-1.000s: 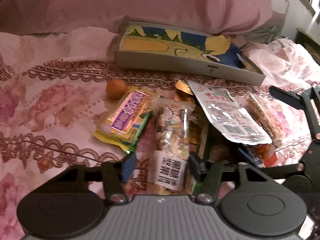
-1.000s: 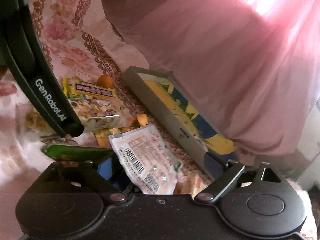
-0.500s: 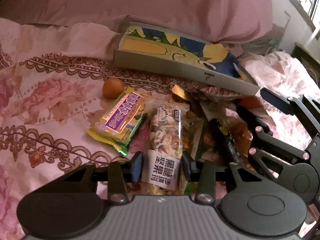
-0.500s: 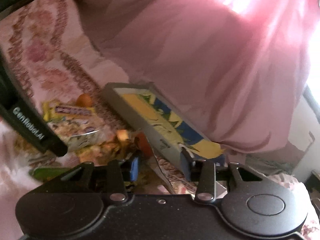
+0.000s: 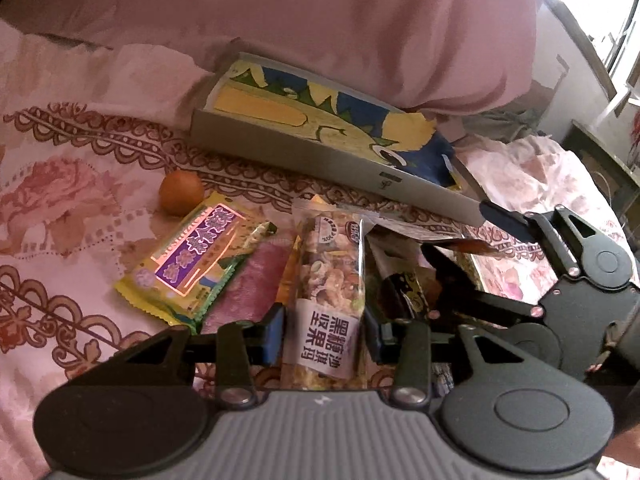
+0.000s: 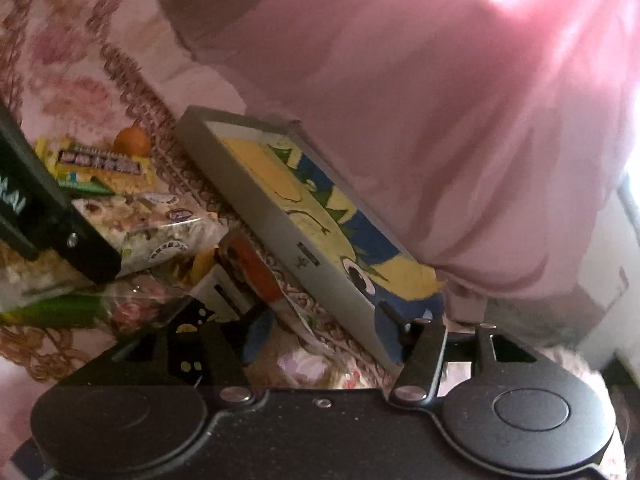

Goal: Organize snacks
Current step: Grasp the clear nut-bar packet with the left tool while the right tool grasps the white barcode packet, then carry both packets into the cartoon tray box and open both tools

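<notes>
My left gripper [image 5: 325, 334] is shut on the near end of a clear nut snack pack [image 5: 330, 272] with a white label, which lies on top of the snack pile. A yellow-and-purple pack [image 5: 192, 260], a pink pack [image 5: 248, 288] and a small orange fruit [image 5: 181, 193] lie to its left. My right gripper [image 6: 322, 332] reaches in from the right, just before the grey cartoon-lined box [image 6: 288, 216]. Its jaws are opening. A white packet with orange print [image 6: 248, 268] lies loose between them, touching neither pad.
A big pink pillow [image 5: 320, 20] lies right behind the box. A flowered bedsheet [image 5: 80, 200] spreads to the left. A black-and-yellow packet [image 5: 408, 292] sits in the pile between the grippers. Dark furniture [image 5: 600, 168] and a bright window stand at far right.
My left jaws narrowed onto the nut pack. The right gripper came in over the pile, and the white packet left the pile's top and now lies by the box. Its jaws narrowed, then widened.
</notes>
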{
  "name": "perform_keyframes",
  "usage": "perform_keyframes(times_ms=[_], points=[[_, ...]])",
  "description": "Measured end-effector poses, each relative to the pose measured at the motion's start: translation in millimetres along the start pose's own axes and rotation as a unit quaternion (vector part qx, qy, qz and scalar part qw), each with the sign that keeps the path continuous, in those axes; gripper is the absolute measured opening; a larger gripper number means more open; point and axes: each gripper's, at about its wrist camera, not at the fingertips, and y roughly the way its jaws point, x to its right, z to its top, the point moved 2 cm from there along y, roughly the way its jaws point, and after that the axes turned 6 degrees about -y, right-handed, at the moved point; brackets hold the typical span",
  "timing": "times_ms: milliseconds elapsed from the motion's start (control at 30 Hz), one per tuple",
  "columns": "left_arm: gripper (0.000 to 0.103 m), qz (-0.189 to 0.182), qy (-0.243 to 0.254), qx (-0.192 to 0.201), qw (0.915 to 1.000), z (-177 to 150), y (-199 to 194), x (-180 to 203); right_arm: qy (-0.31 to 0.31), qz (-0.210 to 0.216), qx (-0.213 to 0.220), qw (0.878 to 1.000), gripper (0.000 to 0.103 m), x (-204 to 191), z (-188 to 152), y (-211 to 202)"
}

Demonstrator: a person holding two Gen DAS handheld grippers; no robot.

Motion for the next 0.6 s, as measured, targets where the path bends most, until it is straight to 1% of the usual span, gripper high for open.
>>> perform_keyframes(times_ms=[33,67,100,133,167,200,267,333,367,400,533,600], points=[[0.045,-0.001,-0.004,0.002,1.0000,0.7,-0.3,-1.8,-0.013,0.007,0.002,1.000,0.059,-3.2,1.0,0.3],[0.045,-0.003,-0.008,0.003,1.0000,1.6,-0.1,-3.3,-0.027,0.008,0.006,1.000,0.057,-6.7,2.0,1.0],[0.045,-0.004,-0.011,0.004,0.9999,2.6,-0.6,-4.8,-0.039,0.009,0.010,0.999,0.051,-9.5,3.7,1.6],[0.045,-0.005,-0.013,0.005,0.9999,3.3,-0.7,-6.0,-0.051,0.009,0.012,0.999,0.048,-12.0,4.9,1.0],[0.045,-0.008,-0.016,0.005,0.9998,3.9,-0.6,-6.9,-0.063,0.008,0.013,0.998,0.042,-14.4,6.0,0.9],[0.044,-0.011,-0.019,0.005,0.9997,4.3,-0.5,-7.8,-0.079,0.008,0.016,0.997,0.034,-17.9,6.3,-0.1],[0.044,-0.016,-0.025,0.002,0.9996,4.2,0.1,-8.7,-0.105,0.008,0.016,0.994,0.024,-23.8,6.3,-0.7],[0.044,-0.016,-0.023,0.001,0.9996,3.6,0.0,-8.1,-0.133,0.004,0.013,0.991,0.020,-31.3,3.5,-0.7],[0.044,-0.017,-0.023,0.001,0.9996,3.3,-0.1,-7.2,-0.143,0.002,0.013,0.990,0.015,-34.0,1.9,-0.9],[0.044,-0.017,-0.022,0.000,0.9996,3.0,-0.2,-6.3,-0.148,0.000,0.013,0.989,0.013,-35.5,1.1,-1.1],[0.044,-0.019,-0.022,0.003,0.9996,2.8,-1.6,-4.9,-0.158,-0.006,0.017,0.987,0.007,-36.2,-0.3,-3.6],[0.044,-0.022,-0.023,0.004,0.9995,3.3,-2.4,-4.6,-0.160,-0.009,0.020,0.987,0.006,-34.9,-0.8,-6.9]])
